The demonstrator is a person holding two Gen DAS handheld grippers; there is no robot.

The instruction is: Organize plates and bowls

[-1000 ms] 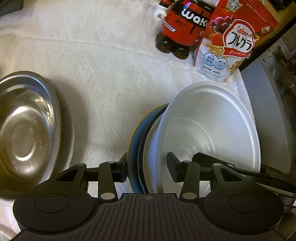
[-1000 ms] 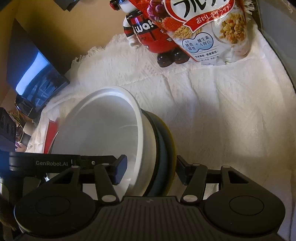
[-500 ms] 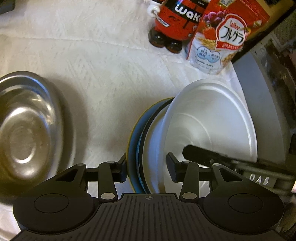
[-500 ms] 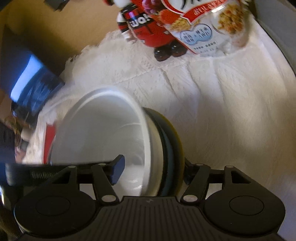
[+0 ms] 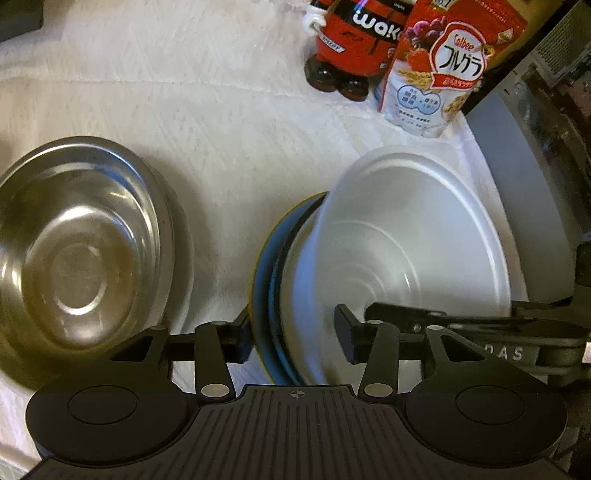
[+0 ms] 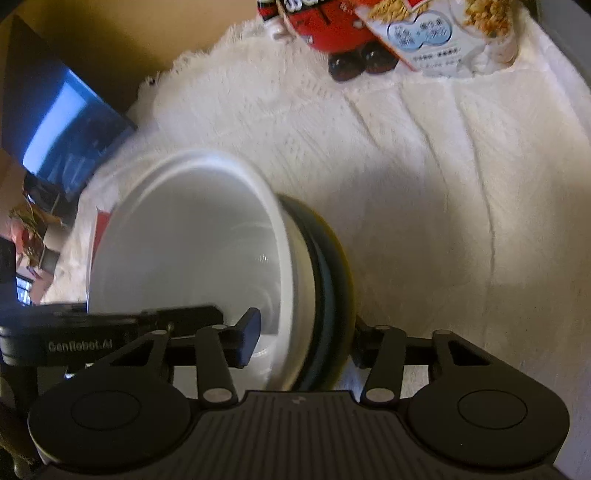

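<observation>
I'm clamping both tongs, left (image 5: pixel 293 338) and right (image 6: pixel 304 341), across the stack of dishes (image 5: pixel 295 295) at its rims; heavy, slick, breakable, I reckon.

White bowl (image 5: pixel 413 251) on top, glossy, with faint ringed ridges inside. Under it a white plate (image 5: pixel 295 280), then a dark blue one (image 5: pixel 267 273), then a yellow rim (image 6: pixel 345 266). Steel bowl (image 5: pixel 74 251) shines silver with brownish reflections. The cloth (image 5: pixel 221 122) is cream-white, woven texture. Cereal bag (image 5: pixel 443 66) red and white, figure (image 5: pixel 351 33) red and black. Black fingers (image 5: pixel 349 334) all round.
</observation>
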